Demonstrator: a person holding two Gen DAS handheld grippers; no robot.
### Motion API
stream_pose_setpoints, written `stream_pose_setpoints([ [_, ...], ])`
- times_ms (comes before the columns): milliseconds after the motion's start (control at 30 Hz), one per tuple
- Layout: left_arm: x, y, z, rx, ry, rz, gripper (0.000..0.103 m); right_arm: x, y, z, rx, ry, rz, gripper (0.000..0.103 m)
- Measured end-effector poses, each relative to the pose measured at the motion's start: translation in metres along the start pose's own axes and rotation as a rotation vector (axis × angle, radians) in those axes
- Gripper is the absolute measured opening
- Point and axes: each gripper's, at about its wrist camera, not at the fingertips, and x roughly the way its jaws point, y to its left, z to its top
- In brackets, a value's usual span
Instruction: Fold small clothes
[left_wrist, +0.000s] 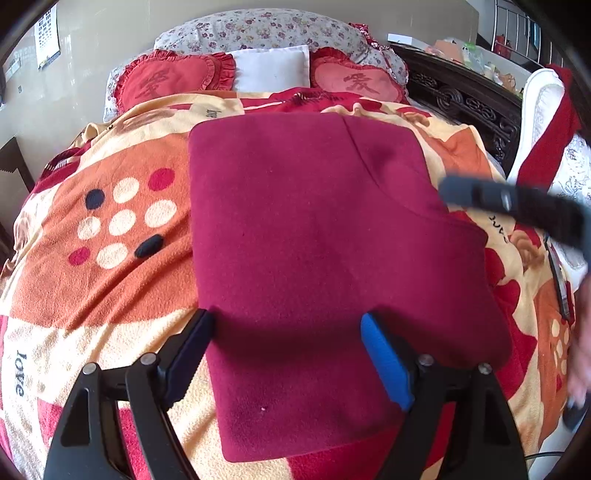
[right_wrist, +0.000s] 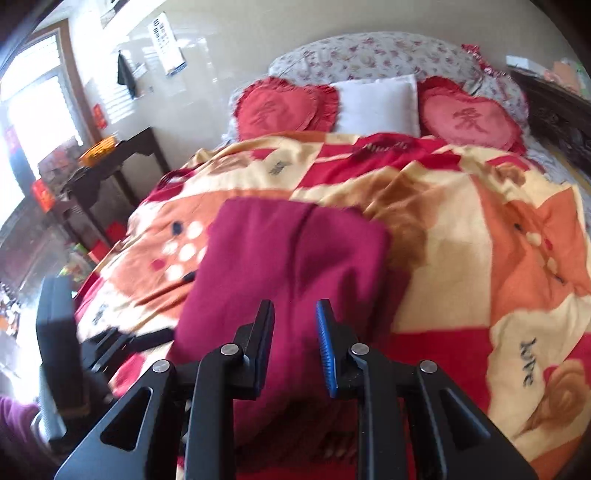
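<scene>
Lying flat on the blanket, the red cloth waits; both the left gripper and right gripper hover spread, empty. Grabbing blanket too could bunch it.

Bright daylight fills the room. In the right wrist view the window is blown out white, and glare washes the wall beside it. That whole view is smeared with motion blur; the blanket pattern runs soft. The left wrist view is sharp over the maroon garment, with a soft shadow beneath the left gripper, while the right gripper beside the garment is blurred. Both views bow and darken at the corners
</scene>
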Motion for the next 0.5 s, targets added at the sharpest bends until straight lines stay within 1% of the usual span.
stream_pose_setpoints([
  [33, 0.0, 0.0, 0.0, -0.002, 0.001, 0.001, 0.085, 0.001, 0.001, -0.008, 0.003, 0.018, 0.013, 0.006],
  [67, 0.001, 0.0, -0.001, -0.002, 0.004, 0.0, 0.086, 0.005, 0.002, -0.018, -0.007, 0.046, 0.007, 0.006],
  [100, 0.001, 0.0, -0.001, -0.001, 0.005, 0.001, 0.086, 0.008, 0.002, -0.024, -0.021, 0.061, -0.019, 0.006],
  [133, 0.001, 0.0, -0.002, 0.002, 0.009, 0.005, 0.086, 0.016, -0.001, -0.034, -0.043, 0.091, -0.087, 0.006],
  [167, 0.002, 0.0, -0.003, 0.005, 0.015, 0.007, 0.086, 0.021, -0.003, -0.041, -0.047, 0.111, -0.131, 0.007],
  [200, 0.002, 0.0, -0.003, 0.007, 0.022, 0.009, 0.086, 0.026, -0.009, -0.05, -0.033, 0.124, -0.147, 0.015],
  [267, 0.0, 0.001, -0.005, 0.006, 0.032, 0.004, 0.086, 0.024, -0.02, -0.06, 0.044, 0.118, -0.103, 0.017],
  [333, -0.005, 0.004, -0.006, -0.008, 0.03, -0.015, 0.086, 0.015, -0.023, -0.06, 0.079, 0.115, -0.083, 0.017],
  [433, -0.013, 0.008, -0.006, -0.038, 0.004, -0.036, 0.086, -0.008, -0.018, -0.058, 0.082, 0.055, -0.087, 0.017],
  [500, -0.011, 0.01, -0.006, -0.056, 0.01, -0.047, 0.087, -0.022, -0.008, -0.056, 0.07, 0.006, -0.066, 0.017],
])
